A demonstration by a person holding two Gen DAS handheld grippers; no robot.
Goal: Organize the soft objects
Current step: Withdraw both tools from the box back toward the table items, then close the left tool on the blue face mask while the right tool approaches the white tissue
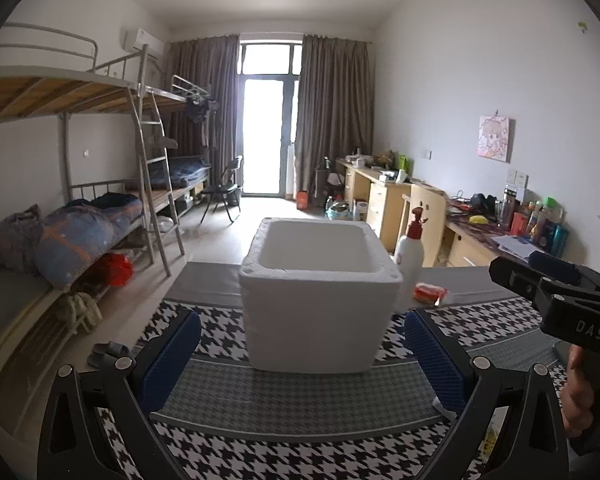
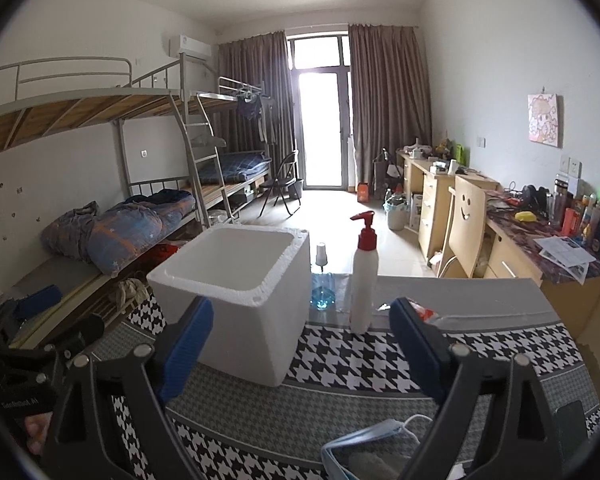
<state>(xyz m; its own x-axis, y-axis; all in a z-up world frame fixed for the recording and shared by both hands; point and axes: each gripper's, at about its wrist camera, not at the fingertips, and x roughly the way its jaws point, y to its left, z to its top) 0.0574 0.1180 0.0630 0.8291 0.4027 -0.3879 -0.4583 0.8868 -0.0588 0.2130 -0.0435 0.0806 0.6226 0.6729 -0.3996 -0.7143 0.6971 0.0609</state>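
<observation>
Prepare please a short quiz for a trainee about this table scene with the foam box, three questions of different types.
1. True or false: the white foam box holds a pile of clothes.
2. Which stands right of the box, in the left wrist view? A) white pump bottle with red top B) a kettle C) a lamp
3. Fill in: the blue face mask lies on the table, below the ______ gripper.

Key
1. False; what shows of its inside is bare.
2. A
3. right; both it and the left gripper are open, holding nothing.

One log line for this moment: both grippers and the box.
left hand-held gripper: open, empty | right hand-held gripper: open, empty | foam box: upright on table, untouched | face mask: near edge
</observation>
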